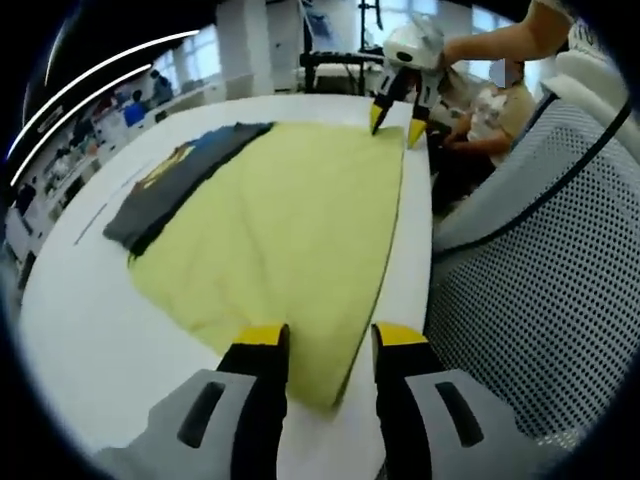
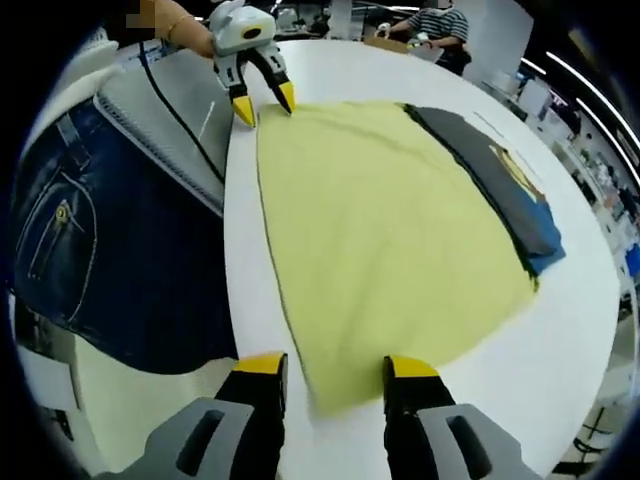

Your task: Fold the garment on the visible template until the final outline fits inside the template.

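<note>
While the left gripper point(image 1: 328, 345) hangs over the near corner of the yellow garment point(image 1: 290, 230) in the left gripper view, its jaws stand apart with cloth showing between the tips; whether they touch it I cannot tell. The garment lies flat on the white table point(image 1: 90, 340), its long axis running straight away from these jaws toward the right gripper point(image 1: 398, 122), which straddles the far corner with its jaws also apart. A dark folded garment point(image 1: 175, 185) lies along the yellow one's left edge.

From the right gripper view, the right gripper point(image 2: 335, 368) frames its own near corner, jaws parted, and the left gripper point(image 2: 264, 105) sits at the opposite end. Each gripper is nearest its own corner, so a fold would likely carry both corners across together. No template outline can be made out; the cloth probably covers it. The person's jeans point(image 2: 90, 250) press against the table edge.
</note>
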A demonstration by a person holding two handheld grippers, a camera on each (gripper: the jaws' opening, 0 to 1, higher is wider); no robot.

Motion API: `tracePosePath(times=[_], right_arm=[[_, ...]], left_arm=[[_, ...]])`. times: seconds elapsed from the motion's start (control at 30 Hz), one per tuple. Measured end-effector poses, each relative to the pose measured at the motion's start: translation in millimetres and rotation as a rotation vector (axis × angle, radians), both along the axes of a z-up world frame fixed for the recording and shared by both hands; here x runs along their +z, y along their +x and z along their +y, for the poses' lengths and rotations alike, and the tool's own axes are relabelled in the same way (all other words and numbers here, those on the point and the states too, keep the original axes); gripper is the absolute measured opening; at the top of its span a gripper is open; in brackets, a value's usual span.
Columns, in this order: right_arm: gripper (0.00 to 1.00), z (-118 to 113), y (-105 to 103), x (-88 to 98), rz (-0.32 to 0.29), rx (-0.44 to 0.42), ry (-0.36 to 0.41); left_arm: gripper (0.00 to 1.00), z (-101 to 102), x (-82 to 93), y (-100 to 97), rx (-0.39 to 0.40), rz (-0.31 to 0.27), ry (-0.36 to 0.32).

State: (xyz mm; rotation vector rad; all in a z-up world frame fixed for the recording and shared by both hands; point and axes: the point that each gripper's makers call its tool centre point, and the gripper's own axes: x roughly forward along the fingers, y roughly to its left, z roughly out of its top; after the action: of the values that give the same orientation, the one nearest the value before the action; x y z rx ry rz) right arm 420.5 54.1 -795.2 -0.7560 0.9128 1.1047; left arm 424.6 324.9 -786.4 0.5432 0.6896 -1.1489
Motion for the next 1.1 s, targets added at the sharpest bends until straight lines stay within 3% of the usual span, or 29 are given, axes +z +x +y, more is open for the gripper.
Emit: tracePosePath(times=[0.27, 0.63, 1.1], right_arm=[[0.24, 1.5, 1.4, 1.0, 0.011, -0.001, -0.001], [0.00, 3.4, 4.6, 0.2, 0.027, 0.001, 0.003], [0.00, 2.1, 4.2, 11.6, 0.022, -0.052, 0.045]], left_arm=[[0.28, -0.1, -3.0, 5.5, 0.019, 0.004, 0.011], [0.07, 3.9, -6.2, 17.2, 0.073, 0.011, 0.032], [0.02, 7.7, 7.8, 19.7, 0.091, -0.012, 0.009]])
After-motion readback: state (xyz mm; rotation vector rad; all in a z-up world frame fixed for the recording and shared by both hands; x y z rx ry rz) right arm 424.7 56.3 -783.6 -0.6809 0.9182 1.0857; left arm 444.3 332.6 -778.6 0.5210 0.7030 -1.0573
